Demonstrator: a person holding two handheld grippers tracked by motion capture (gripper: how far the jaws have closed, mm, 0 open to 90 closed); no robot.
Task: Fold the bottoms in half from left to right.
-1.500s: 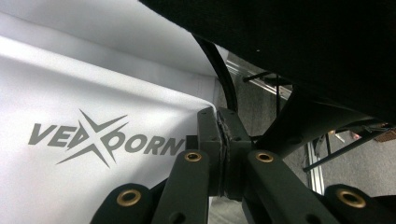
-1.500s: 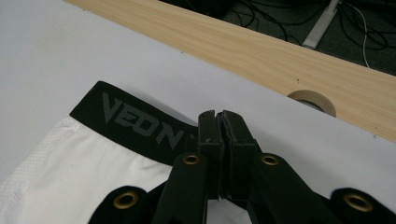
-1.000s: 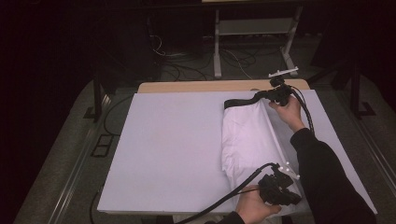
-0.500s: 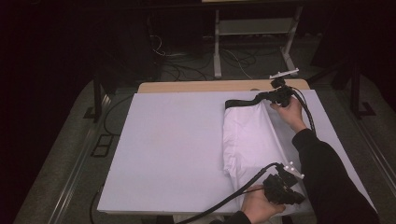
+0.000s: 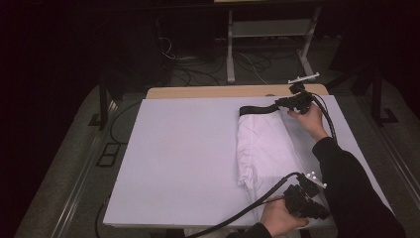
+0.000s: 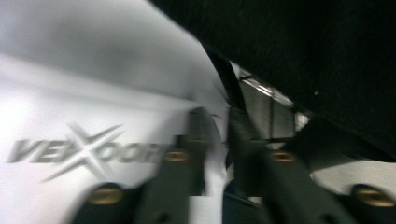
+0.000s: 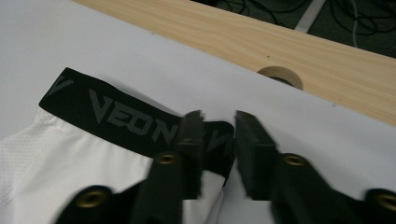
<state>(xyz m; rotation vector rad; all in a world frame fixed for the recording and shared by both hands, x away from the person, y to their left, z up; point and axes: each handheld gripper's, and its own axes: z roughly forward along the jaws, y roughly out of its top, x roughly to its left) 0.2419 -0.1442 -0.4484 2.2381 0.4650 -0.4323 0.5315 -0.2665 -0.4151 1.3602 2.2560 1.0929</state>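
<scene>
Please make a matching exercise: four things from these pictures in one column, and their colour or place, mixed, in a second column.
Things:
1. waistband
2. white shorts
3. table edge
4. left gripper

Descriptions:
A. bare light wood
B. black, with grey letters
C. at the near edge of the table
D. folded on the white sheet

Pairs: 1-B, 2-D, 3-A, 4-C

A wooden table [image 5: 208, 92] carries a white sheet [image 5: 183, 163] that covers nearly all of it, leaving a bare strip of wood beyond the right gripper's jaws. On the sheet lie folded white shorts [image 5: 267, 148], their black waistband [image 7: 126, 119] between and just beyond those jaws.
</scene>
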